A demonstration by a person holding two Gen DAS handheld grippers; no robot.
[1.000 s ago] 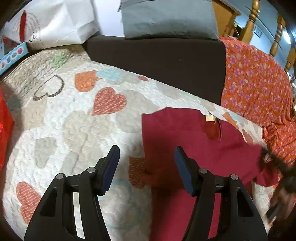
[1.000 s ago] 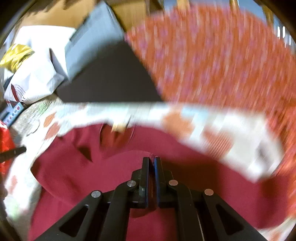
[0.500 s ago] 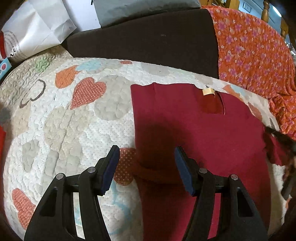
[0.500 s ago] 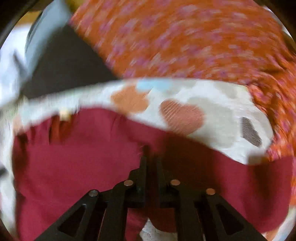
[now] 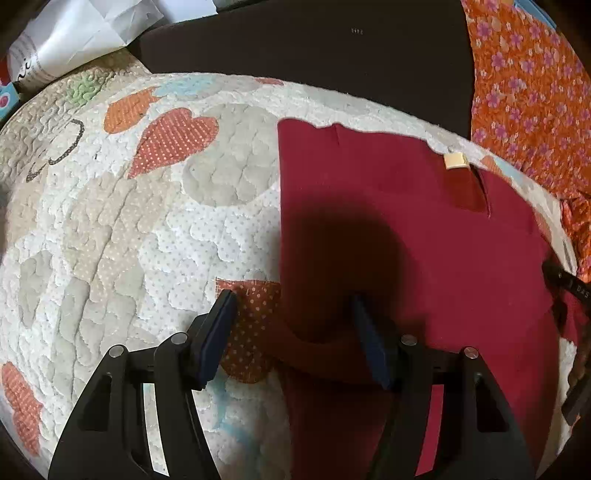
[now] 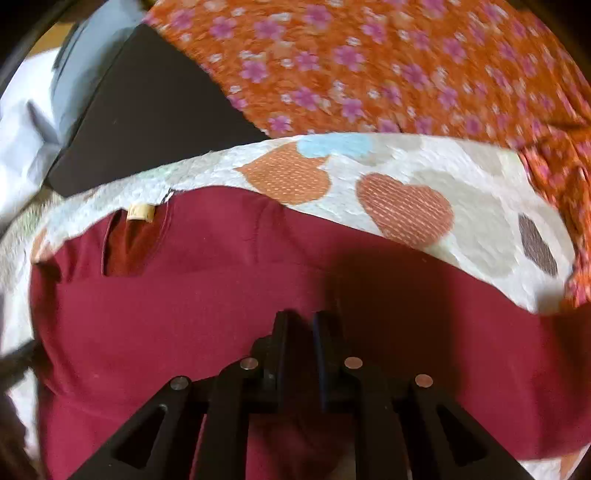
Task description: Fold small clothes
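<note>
Left gripper (image 5: 291, 306), nearest in its view – 2 black fingers w/ blue pads, jaws opening, spread across the left edge of the dark red cotton garment (image 5: 424, 240). 1 pad sits over the garment, the other over the quilt; can't tell if either touches, nothing pinched.

Right gripper (image 6: 300, 321) – jaws pressed nearly together over the garment's middle; a strip of red cloth shows in the narrow gap, but can't tell if it's actually pinched.

The garment lies spread flat on the white quilted cover w/ orange & beige hearts (image 5: 155, 229), neck opening and small cream label (image 5: 455, 161) at its far edge.

Beyond the garment: a dark brown flat cushion (image 5: 314, 51). Right of the garment, orange fabric w/ pink flowers (image 5: 528, 96). Far left of the garment, a crumpled white paper bag (image 5: 81, 33).
</note>
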